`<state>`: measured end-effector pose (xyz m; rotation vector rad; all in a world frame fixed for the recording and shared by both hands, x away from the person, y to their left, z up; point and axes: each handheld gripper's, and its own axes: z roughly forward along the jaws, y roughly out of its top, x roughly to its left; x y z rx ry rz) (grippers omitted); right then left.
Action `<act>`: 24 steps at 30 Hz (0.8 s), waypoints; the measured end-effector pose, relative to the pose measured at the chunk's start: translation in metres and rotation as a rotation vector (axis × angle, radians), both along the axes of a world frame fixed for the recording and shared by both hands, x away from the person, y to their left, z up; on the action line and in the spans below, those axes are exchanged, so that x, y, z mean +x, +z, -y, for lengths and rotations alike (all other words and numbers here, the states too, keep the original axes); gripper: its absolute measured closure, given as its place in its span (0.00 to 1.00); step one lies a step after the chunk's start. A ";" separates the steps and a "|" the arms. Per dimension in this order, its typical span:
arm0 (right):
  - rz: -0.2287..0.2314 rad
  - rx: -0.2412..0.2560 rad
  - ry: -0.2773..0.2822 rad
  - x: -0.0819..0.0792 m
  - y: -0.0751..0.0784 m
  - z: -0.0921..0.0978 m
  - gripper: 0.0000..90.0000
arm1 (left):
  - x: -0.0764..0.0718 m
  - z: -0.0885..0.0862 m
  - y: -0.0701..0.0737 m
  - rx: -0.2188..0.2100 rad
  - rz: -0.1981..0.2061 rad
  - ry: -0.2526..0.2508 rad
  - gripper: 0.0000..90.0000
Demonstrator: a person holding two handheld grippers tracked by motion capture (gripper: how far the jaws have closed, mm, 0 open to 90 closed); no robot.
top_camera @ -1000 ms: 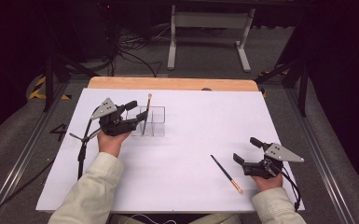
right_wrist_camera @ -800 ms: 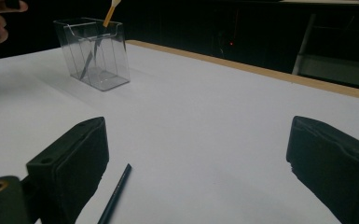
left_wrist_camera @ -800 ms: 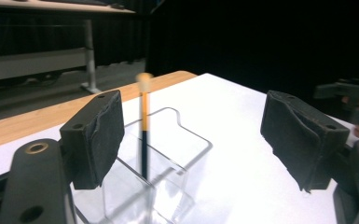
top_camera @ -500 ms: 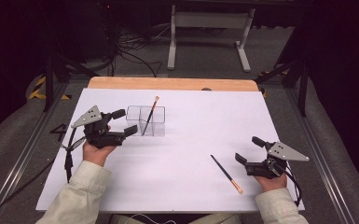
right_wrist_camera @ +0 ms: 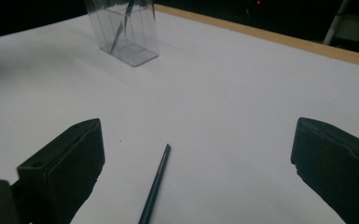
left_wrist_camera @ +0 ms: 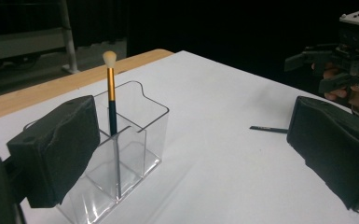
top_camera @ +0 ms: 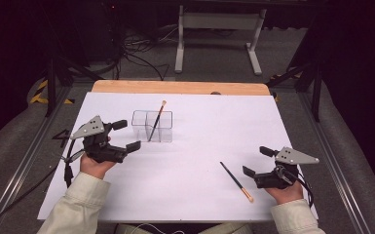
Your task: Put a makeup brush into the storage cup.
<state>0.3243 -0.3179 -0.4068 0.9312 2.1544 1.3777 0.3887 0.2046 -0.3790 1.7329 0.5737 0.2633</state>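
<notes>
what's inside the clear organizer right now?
One makeup brush stands tilted in a compartment of the clear organizer, bristles up, handle end on the bottom. The other compartment in view looks empty. The left gripper's near jaw covers the organizer's left part, so that part cannot be checked.

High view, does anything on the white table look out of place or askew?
One thing: a black-handled makeup brush lies flat on the white table near the open right gripper, while its match, a black-and-gold brush, stands leaning in the clear plastic two-compartment holder. The open left gripper holds nothing. Nothing looks spilled or damaged.
</notes>
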 end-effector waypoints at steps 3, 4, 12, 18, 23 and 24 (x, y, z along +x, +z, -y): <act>-0.014 -0.016 0.016 -0.001 0.003 -0.005 0.03 | -0.002 0.000 0.000 0.014 -0.008 -0.013 0.04; -0.016 -0.015 0.014 -0.001 0.004 -0.006 0.03 | -0.002 0.000 0.000 0.014 -0.008 -0.013 0.03; -0.065 -0.069 0.011 -0.001 0.012 -0.012 0.05 | -0.010 -0.006 0.001 -0.006 -0.002 -0.028 0.03; -0.125 -0.142 0.030 0.000 0.020 -0.013 0.10 | -0.013 -0.008 0.002 -0.003 -0.007 -0.029 0.03; -0.163 -0.211 0.054 0.001 0.026 -0.015 0.18 | -0.015 -0.008 0.001 0.002 -0.015 -0.031 0.02; -0.175 -0.229 0.064 0.002 0.027 -0.016 0.20 | -0.015 -0.008 0.002 0.010 -0.016 -0.031 0.02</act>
